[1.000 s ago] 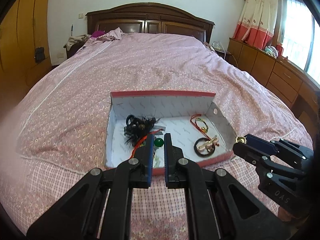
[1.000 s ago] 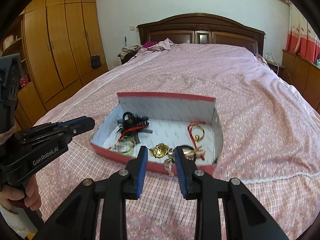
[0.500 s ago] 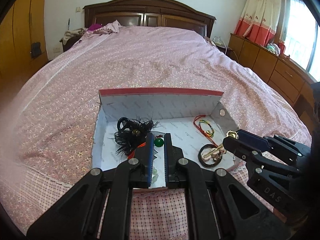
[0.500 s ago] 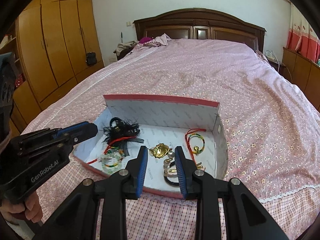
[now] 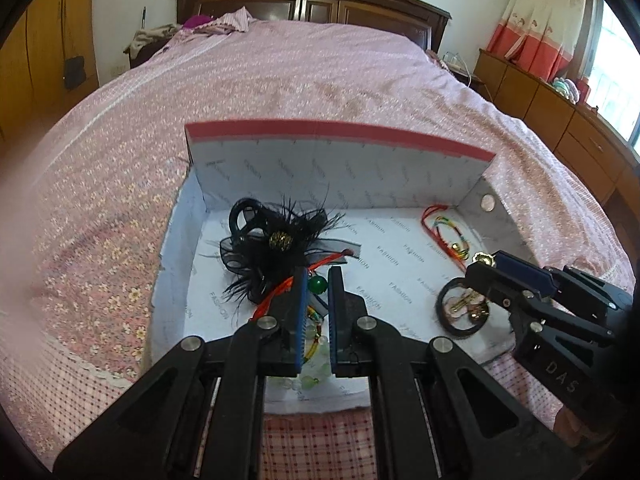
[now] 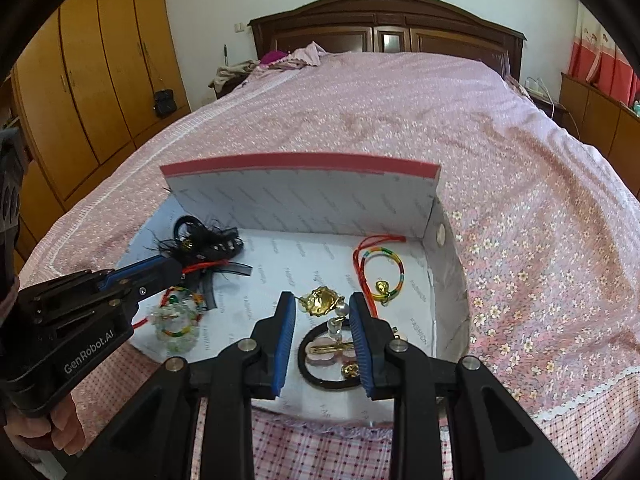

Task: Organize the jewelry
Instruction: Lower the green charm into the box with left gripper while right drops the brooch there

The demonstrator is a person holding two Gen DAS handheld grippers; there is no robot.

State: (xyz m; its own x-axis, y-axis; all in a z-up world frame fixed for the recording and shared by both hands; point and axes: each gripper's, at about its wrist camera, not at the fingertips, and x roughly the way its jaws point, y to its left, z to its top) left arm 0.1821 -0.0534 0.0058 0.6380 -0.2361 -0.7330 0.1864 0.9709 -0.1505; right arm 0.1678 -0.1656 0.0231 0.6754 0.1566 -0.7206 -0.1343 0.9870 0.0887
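Two Grippers Over an Open Jewelry Box

Two grippers hang above the near edge of the box (image 6: 304, 200), which sits on a pink floral bedspread (image 6: 400, 112).

The left gripper (image 5: 317, 280) has its blue-padded jaws drawn close, with a green bead (image 5: 317, 285) showing in the narrow gap between them. Whether the pads actually pinch the bead or its red cord (image 5: 276, 292) cannot be told. Below that gap lies a pale green beaded bracelet (image 6: 178, 322), and just beyond the tips sits a black feathered hairpiece (image 5: 272, 248) in the box's left half.

The right gripper (image 6: 323, 304) has its jaws apart. A gold brooch (image 6: 320, 300) with a pearl drop sits between its tips, touching at most one pad; whether it is held cannot be told. Beneath the jaws rests a black hair tie (image 6: 320, 376) ringing a few small pink and gold pieces (image 6: 328, 350). Toward the box's right wall lies a red and rainbow cord bracelet (image 6: 380, 260) with a small gold bell.

Behind the box, the bed runs back to a dark wooden headboard (image 6: 384, 28).
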